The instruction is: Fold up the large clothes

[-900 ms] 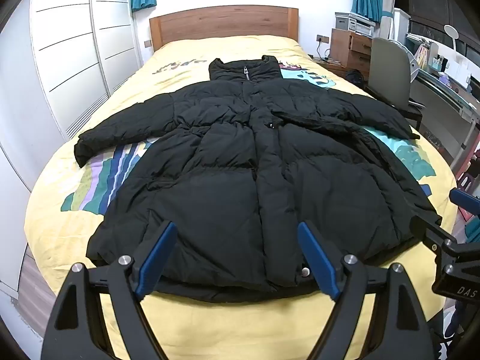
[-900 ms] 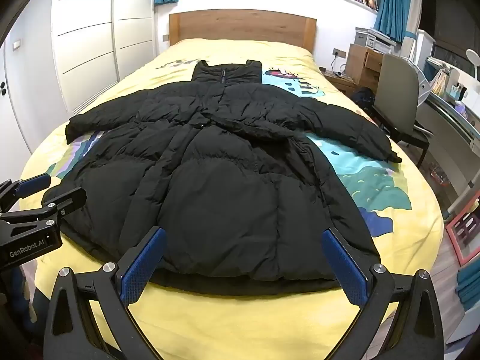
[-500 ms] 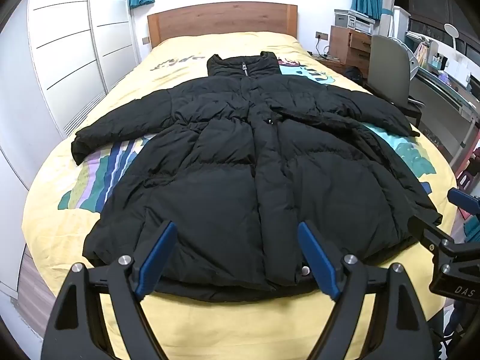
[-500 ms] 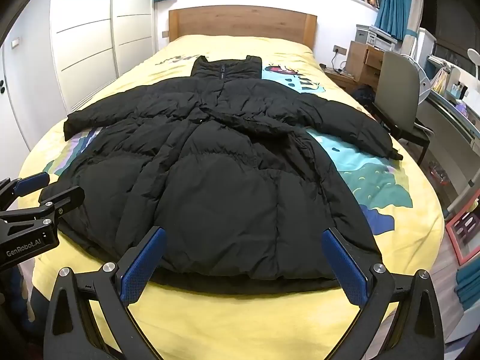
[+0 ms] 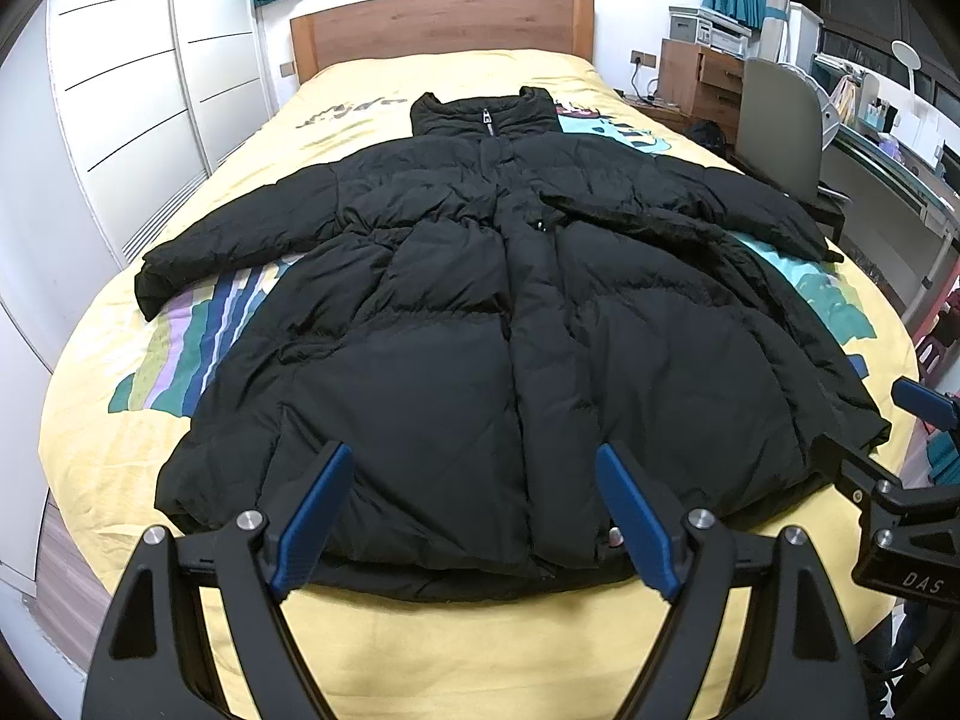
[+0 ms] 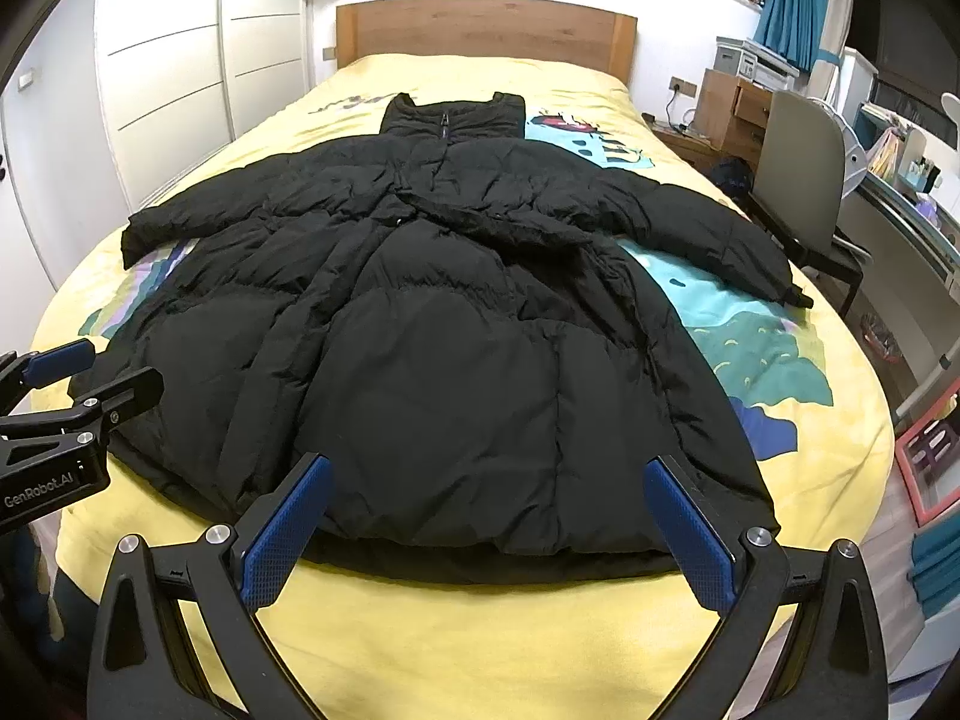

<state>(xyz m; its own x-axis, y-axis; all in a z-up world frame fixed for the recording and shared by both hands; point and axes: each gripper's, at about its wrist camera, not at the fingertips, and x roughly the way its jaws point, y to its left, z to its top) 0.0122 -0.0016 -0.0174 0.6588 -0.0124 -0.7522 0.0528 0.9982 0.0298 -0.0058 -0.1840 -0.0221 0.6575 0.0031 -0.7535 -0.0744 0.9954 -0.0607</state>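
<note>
Both tools (image 5: 474,516) nearer coat (image 5: 480,330)

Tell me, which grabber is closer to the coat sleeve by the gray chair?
Right. The right gripper sits at the hem on the same side as that sleeve. The left gripper is toward the other side of the coat.

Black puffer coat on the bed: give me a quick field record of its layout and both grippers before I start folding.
garment: black puffer coat, front up, zipped, unfolded
collar: toward the headboard
sleeves: both spread outward
hem: nearest the grippers
surface: yellow bed cover
left gripper: open, above the hem, holding nothing
right gripper: open, above the hem, holding nothing
beside bed: chair
</note>
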